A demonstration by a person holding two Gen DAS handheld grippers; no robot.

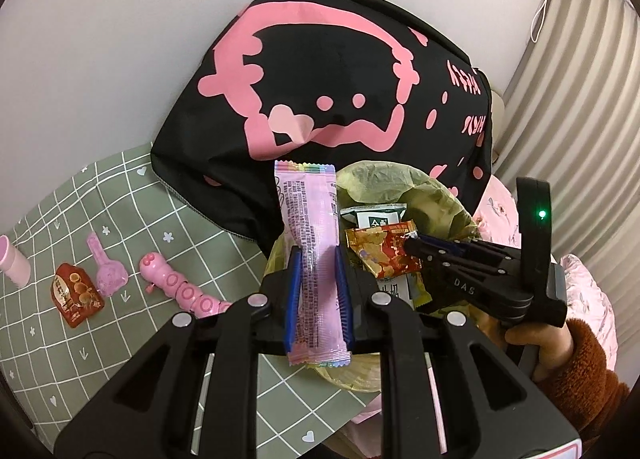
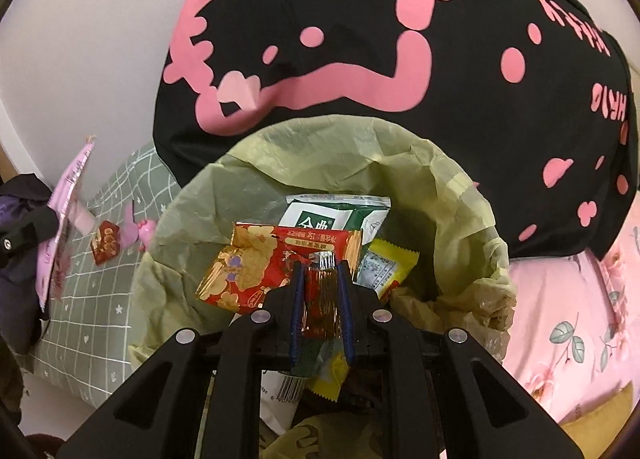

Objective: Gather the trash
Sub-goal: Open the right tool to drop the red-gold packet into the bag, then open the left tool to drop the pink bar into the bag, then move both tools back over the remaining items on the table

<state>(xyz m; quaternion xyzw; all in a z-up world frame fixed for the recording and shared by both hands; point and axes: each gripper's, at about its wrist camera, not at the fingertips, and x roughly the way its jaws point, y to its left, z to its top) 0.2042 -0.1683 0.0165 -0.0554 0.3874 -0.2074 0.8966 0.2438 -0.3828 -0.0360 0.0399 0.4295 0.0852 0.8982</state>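
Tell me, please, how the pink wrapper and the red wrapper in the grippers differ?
The pink wrapper is long, pale and flat; the red wrapper is shorter, gold-patterned and crinkled. The pink wrapper stands beside the bin, clamped mid-length by the left gripper; the red one hangs over it, pinched at an end by the right gripper.

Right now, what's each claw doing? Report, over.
Left gripper shut on pink wrapper. Right gripper shut on red-gold wrapper, over lined bin. Red packet on cloth. Path clear.

We are seeing a black fabric bag with pink cartoon print (image 1: 340, 71) standing behind a pink segmented plastic caterpillar toy (image 1: 180, 287) lying on the green checked cloth (image 1: 100, 195).
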